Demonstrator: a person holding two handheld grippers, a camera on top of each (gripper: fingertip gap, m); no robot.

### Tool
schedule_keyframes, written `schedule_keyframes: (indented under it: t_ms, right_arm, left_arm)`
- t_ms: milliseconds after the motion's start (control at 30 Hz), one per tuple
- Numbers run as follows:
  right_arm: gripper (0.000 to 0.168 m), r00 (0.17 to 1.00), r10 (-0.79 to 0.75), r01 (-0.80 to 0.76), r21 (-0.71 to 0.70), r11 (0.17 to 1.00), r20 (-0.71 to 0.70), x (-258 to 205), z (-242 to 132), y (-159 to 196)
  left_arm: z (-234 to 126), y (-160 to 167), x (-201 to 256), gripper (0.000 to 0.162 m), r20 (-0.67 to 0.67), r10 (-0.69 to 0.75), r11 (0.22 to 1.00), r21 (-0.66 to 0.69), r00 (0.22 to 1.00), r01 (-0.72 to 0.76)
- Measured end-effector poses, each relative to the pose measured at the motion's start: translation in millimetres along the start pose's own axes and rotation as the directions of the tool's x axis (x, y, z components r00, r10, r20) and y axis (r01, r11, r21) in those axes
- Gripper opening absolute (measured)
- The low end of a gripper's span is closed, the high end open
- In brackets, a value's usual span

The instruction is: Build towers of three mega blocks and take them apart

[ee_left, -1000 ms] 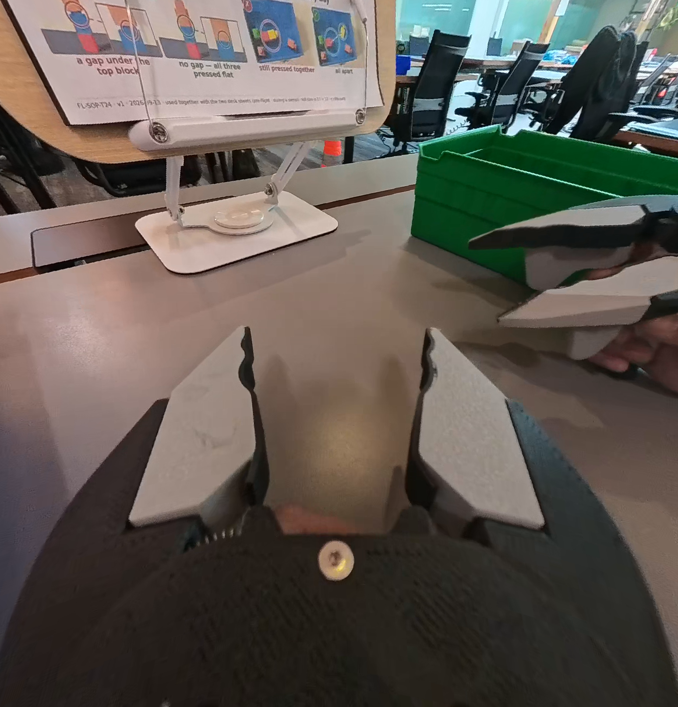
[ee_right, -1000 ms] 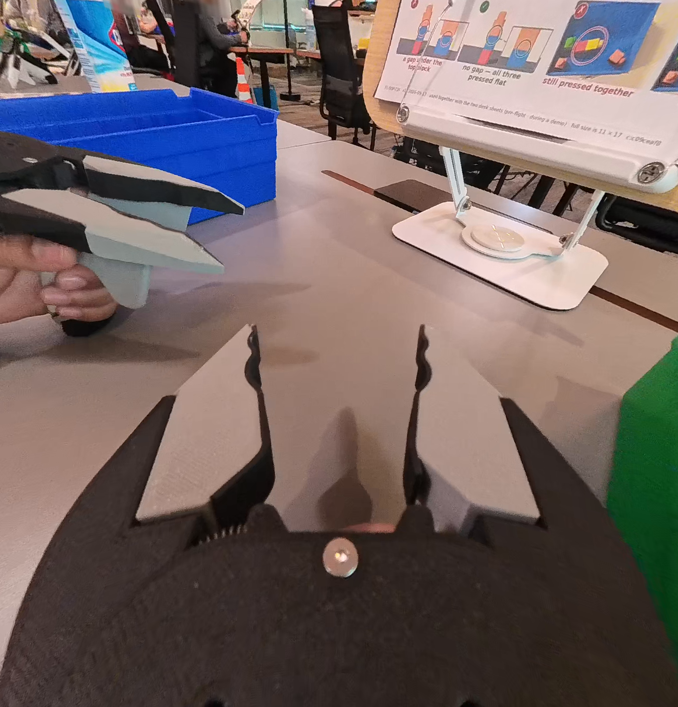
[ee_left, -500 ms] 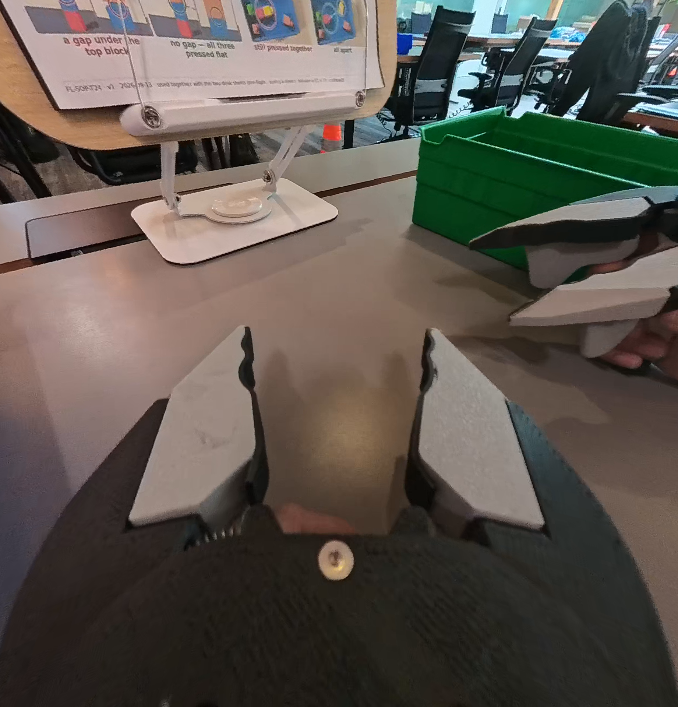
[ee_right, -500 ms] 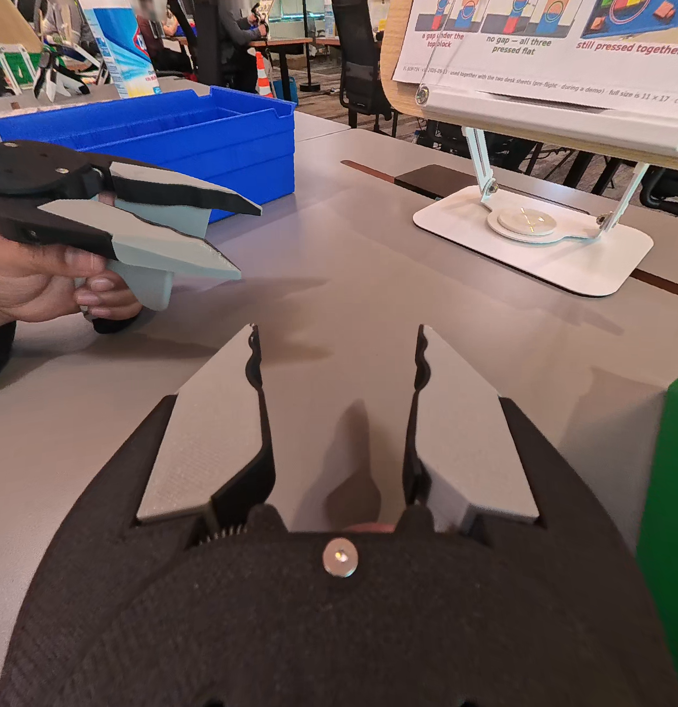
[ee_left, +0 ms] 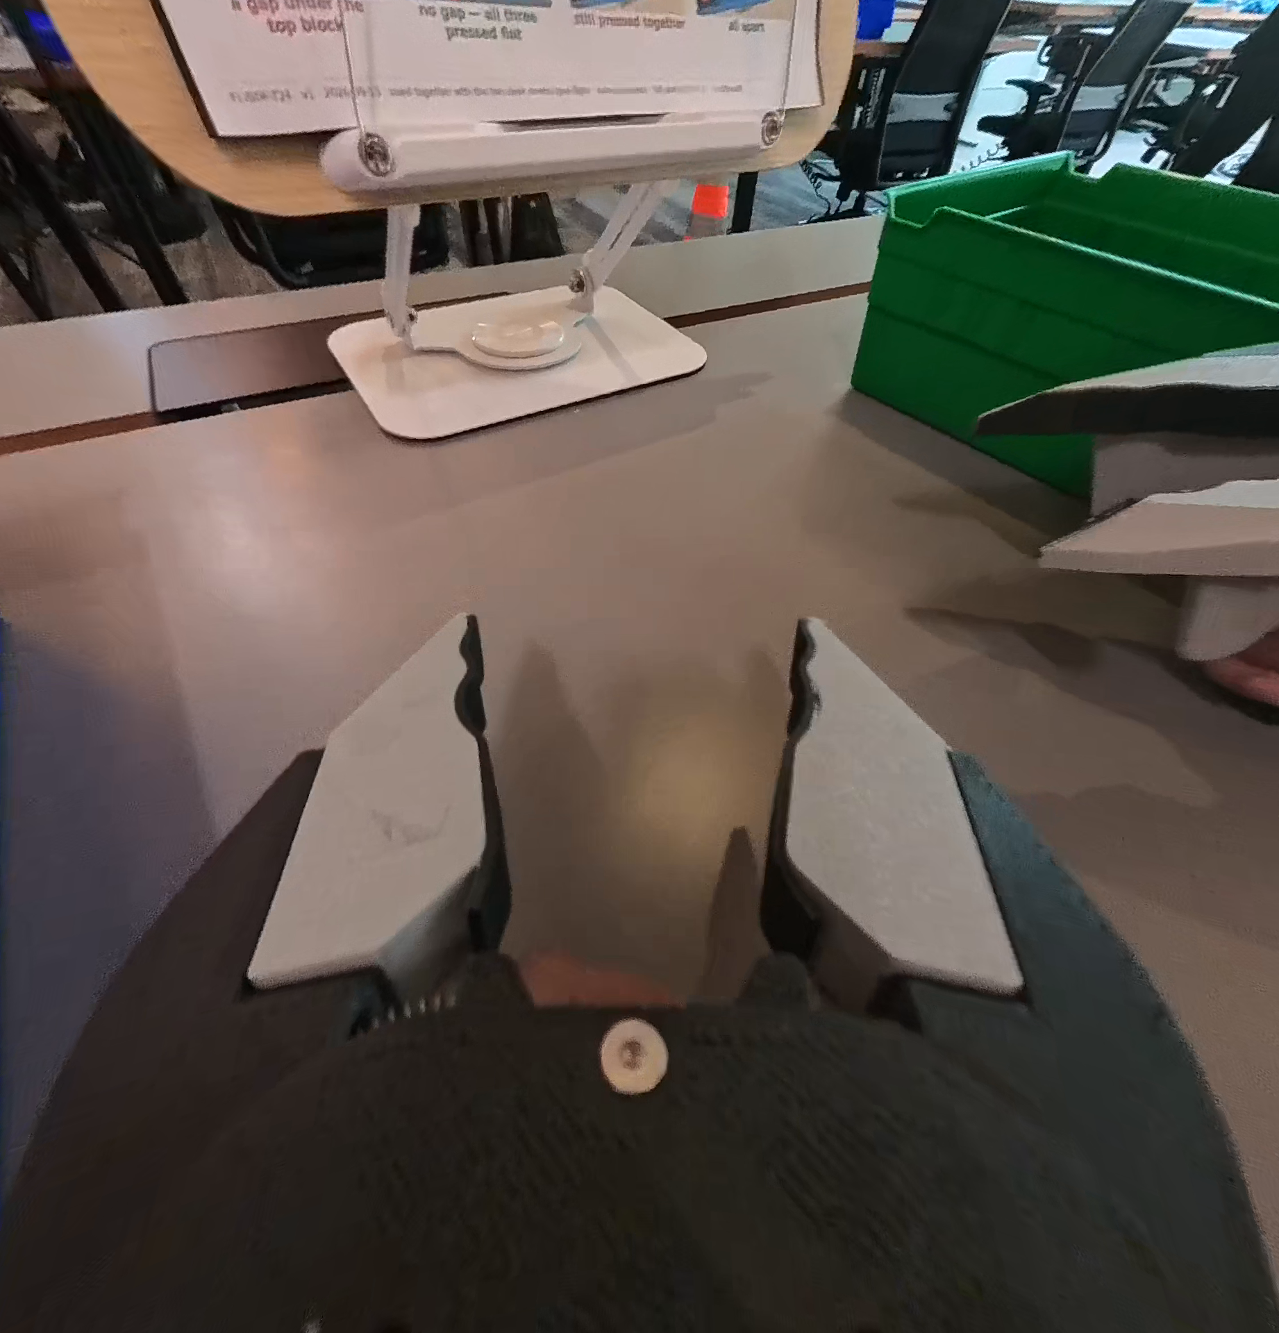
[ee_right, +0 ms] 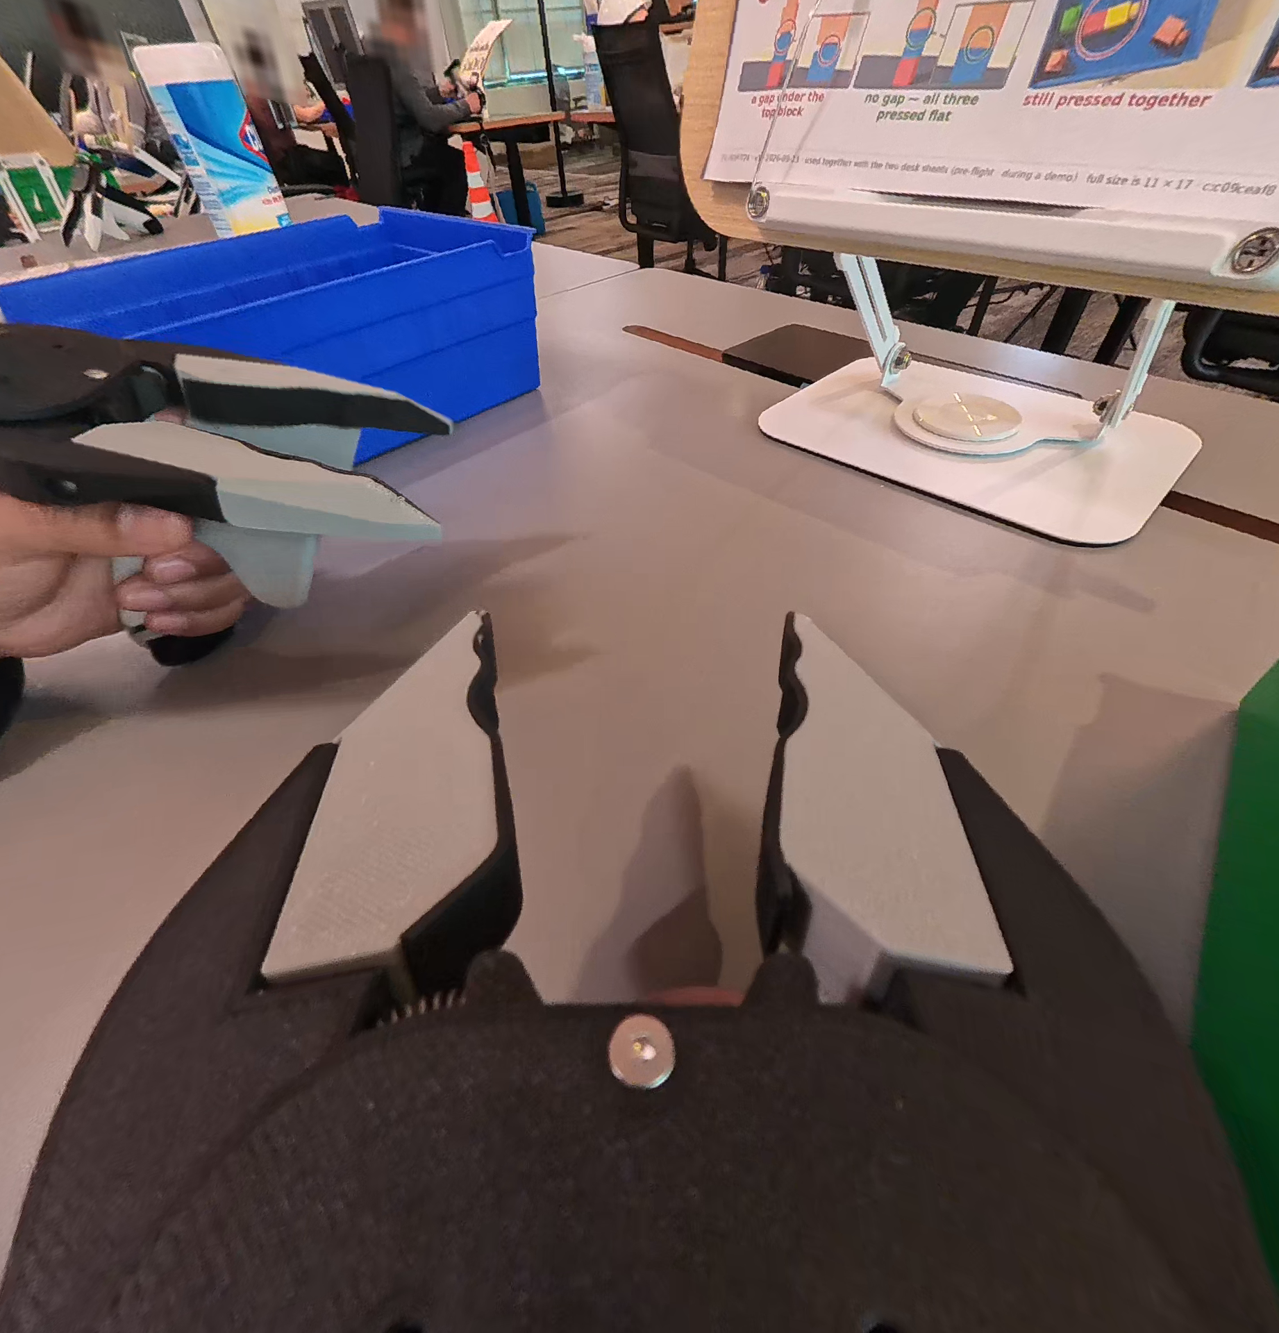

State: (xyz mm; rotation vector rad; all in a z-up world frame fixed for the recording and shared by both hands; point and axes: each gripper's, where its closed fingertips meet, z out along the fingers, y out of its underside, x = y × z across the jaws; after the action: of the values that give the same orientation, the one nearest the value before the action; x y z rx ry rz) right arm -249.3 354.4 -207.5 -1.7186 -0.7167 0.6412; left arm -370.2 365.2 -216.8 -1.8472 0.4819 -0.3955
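The left hand-held gripper (ee_left: 636,635), grey-fingered on a black body, is spread wide with nothing between its fingers, only bare grey table (ee_left: 550,519) ahead of it; the right hand-held gripper (ee_right: 636,627) is likewise wide and holds nothing. Each shows at the other's side, gripped by a hand (ee_right: 81,577). A blue plastic bin (ee_right: 348,303) sits beyond the left one, a green plastic bin (ee_left: 1055,303) just beside the right one, a white stand with a printed sheet (ee_left: 521,361) ahead between them; no mega blocks are visible.
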Motion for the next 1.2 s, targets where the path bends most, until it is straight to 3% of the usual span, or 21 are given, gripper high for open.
schedule_keyframes:
  t_ms: [233, 533, 667, 833, 967, 1100, 1200]
  right_arm:
    - [0.076, 0.999, -0.051, 0.051, -0.009, 0.999, 0.016, -9, -2, 2]
    - [0.076, 0.994, -0.084, 0.085, -0.018, 0.996, 0.069, -25, 2, 4]
    - [0.076, 0.993, -0.089, 0.091, -0.023, 0.996, 0.079, -27, 4, 4]
    - [0.076, 0.994, -0.065, 0.067, -0.015, 0.998, 0.083, -24, 3, 3]
    - [0.076, 0.995, -0.044, 0.046, -0.016, 0.999, 0.088, -22, 3, 3]
    - [0.075, 0.995, -0.046, 0.047, -0.007, 0.999, 0.093, -24, 3, 2]
    - [0.073, 0.994, -0.042, 0.042, -0.003, 0.999, 0.104, -28, 3, 1]
  left_arm:
    - [-54, -12, -10, 0.085, 0.048, -0.055, 0.998, 0.003, 0.997, 0.055]
    - [-101, -84, -50, 0.079, 0.193, -0.020, 0.995, 0.101, 0.981, 0.001]
    - [-81, -120, -41, 0.088, 0.166, 0.040, 0.991, 0.116, 0.985, -0.060]
    - [-59, -142, -58, 0.094, 0.270, 0.123, 0.985, 0.083, 0.955, -0.151]
    - [-53, -139, -62, 0.086, 0.197, 0.025, 0.982, 0.180, 0.980, -0.061]
    - [-36, -112, -53, 0.082, 0.104, -0.012, 0.961, 0.276, 0.995, -0.017]
    - [-23, -91, -39, 0.084, 0.058, 0.033, 0.973, 0.226, 0.998, -0.045]
